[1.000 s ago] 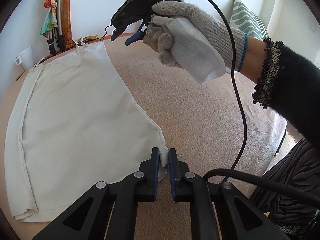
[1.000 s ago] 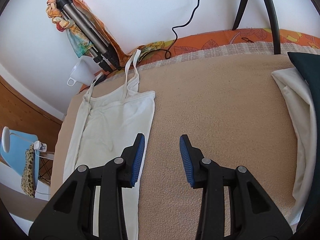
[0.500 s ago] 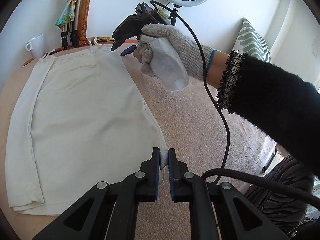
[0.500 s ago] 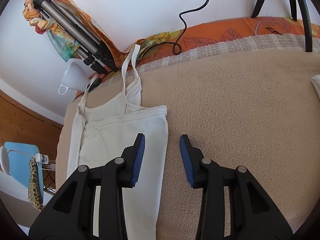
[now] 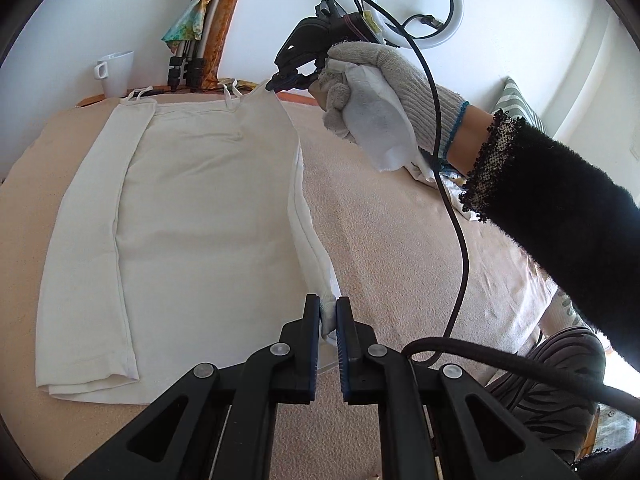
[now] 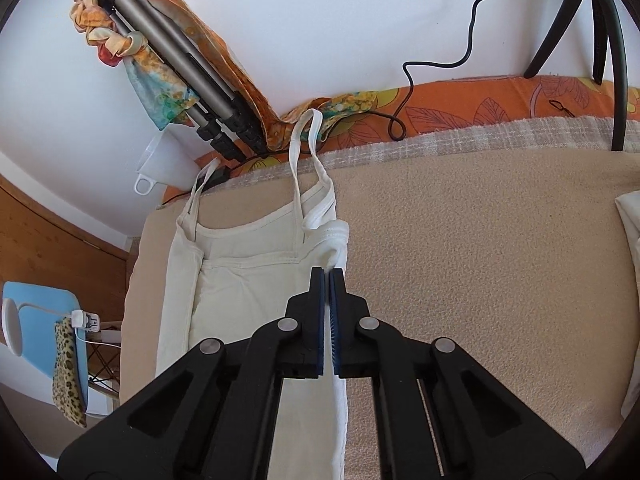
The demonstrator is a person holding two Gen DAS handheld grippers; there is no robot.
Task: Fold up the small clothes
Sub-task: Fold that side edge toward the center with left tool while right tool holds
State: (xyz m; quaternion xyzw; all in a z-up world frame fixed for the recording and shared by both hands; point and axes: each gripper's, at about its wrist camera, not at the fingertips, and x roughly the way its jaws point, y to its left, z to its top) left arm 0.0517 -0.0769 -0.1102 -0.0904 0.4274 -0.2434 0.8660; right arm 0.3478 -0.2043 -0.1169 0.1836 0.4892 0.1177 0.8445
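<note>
A white strappy top (image 5: pixel 208 220) lies flat on the beige blanket (image 5: pixel 400 240), straps toward the wall, with its left side folded in. My left gripper (image 5: pixel 328 304) is shut on the top's near right hem corner, which is lifted slightly. A gloved hand (image 5: pixel 380 92) carries my right gripper (image 5: pixel 280 82) to the top's far right corner by the strap. In the right wrist view, my right gripper (image 6: pixel 327 274) has its jaws closing on the bunched side edge of the top (image 6: pixel 248 280), with the fabric pressed between the pads.
A white mug (image 5: pixel 116 72) and a folded tripod (image 5: pixel 192 52) with a coloured scarf stand at the far wall. A ring light (image 5: pixel 414 4) rises behind the hand. A black cable (image 5: pixel 456 220) hangs across the blanket. Another pale cloth (image 6: pixel 630 224) lies at the right edge.
My right gripper moved forward to the top's far corner and shut on its edge. The left gripper shifted and lifted the hem corner, so the right side edge now stands up.
</note>
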